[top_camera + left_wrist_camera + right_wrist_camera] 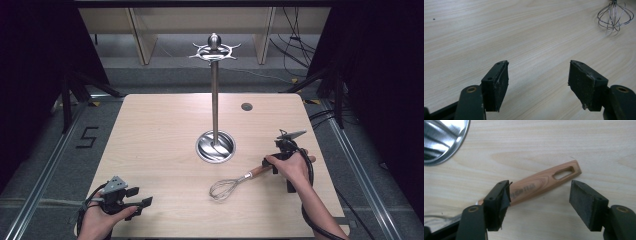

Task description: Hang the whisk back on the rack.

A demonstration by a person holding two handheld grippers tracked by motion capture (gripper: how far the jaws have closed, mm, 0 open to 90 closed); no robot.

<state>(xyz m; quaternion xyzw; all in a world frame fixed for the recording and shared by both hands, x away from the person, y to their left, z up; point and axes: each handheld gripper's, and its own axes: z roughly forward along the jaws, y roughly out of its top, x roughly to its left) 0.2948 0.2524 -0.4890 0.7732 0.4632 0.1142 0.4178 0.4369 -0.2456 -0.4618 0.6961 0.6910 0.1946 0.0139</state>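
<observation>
Tall metal stand (215, 100) with round base (215, 146) blocks table (150, 135) centre. Whisk (235, 184) lies at 4 o'clock of the base. Bare wood from 7 to 11 o'clock, free passage.

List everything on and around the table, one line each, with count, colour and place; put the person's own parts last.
table: one, pale wood, centre of the high view.
stand: one, silver metal, upright pole with a round base at the table's middle and hooked arms at its top.
whisk: one, wire head with brown wooden handle, lying on the table's right side, handle between the right gripper's open jaws.
dark round spot: one, table's far right.
cables: several, black, floor behind the table.
left gripper: one, black, near left corner, jaws open, nothing between them.
right gripper: one, black, over the whisk handle.
hands: two, left hand, right hand.
</observation>
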